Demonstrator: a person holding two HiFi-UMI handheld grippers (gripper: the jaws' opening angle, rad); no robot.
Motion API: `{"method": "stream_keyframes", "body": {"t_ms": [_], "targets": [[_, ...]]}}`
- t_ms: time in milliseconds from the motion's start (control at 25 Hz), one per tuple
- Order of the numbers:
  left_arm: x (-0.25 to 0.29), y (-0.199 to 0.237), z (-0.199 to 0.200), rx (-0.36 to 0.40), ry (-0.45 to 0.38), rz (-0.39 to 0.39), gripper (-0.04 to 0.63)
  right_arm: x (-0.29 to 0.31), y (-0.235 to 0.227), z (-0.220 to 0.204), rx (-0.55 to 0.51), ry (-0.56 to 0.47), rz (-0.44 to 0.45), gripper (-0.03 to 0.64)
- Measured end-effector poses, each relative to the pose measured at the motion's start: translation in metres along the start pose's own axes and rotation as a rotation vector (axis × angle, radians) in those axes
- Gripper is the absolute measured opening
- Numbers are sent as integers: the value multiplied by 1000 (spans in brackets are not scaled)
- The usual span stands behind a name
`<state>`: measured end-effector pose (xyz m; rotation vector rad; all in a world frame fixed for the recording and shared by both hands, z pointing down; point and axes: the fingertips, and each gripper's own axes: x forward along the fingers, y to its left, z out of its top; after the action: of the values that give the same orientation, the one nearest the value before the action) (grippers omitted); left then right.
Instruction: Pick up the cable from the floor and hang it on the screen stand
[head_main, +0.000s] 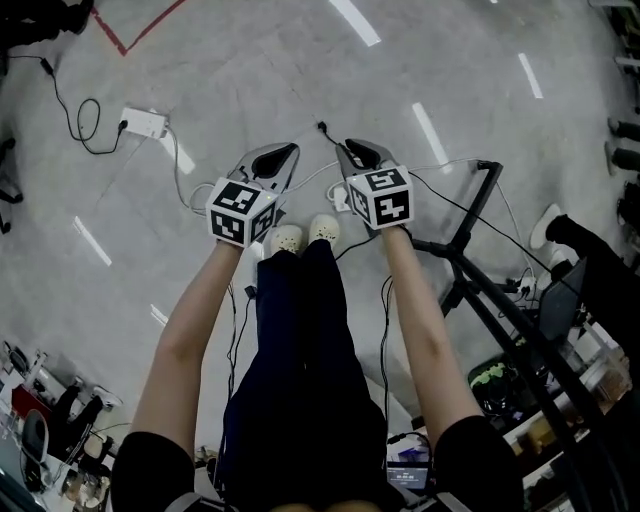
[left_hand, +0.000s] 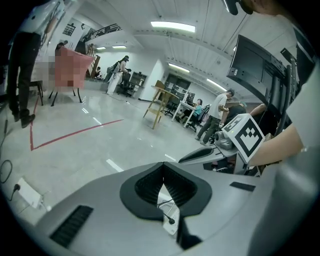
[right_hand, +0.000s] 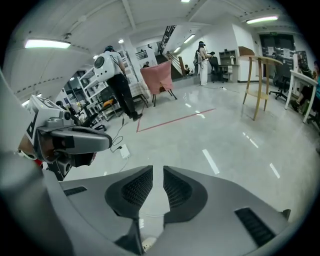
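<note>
In the head view both grippers are held out side by side above the grey floor. My left gripper (head_main: 290, 150) (left_hand: 163, 165) has its pads meeting at the tips, with nothing between them. My right gripper (head_main: 352, 146) (right_hand: 158, 171) shows a narrow gap between its pads and holds nothing. A thin white cable (head_main: 190, 185) lies on the floor and runs under both grippers toward the black screen stand (head_main: 470, 215). A thin dark cable end (head_main: 322, 127) lies just beyond the tips. The dark screen (left_hand: 255, 65) rises at the right of the left gripper view.
A white power strip (head_main: 143, 122) with a black looped cable (head_main: 82, 120) lies far left on the floor. Red floor tape (head_main: 120, 40) marks the far left. Cluttered gear and cables sit at the right (head_main: 560, 330) and lower left. People and chairs stand far off.
</note>
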<state>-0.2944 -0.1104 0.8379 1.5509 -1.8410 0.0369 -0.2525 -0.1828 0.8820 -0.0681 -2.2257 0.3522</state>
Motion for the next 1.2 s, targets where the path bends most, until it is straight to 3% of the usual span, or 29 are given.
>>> {"method": "stream_keyframes", "body": {"t_ms": [680,880,1200], "targets": [[123,81,-145,7,34,-11,8,172,-56,-113,-65,98,46,160],[157,104,-190,-12,41,-13,8,221,-75,-147,-113,126,44,166],[202,133,-248,-12,49,-18,8,289,-102,-189,-107,145,11,176]]}}
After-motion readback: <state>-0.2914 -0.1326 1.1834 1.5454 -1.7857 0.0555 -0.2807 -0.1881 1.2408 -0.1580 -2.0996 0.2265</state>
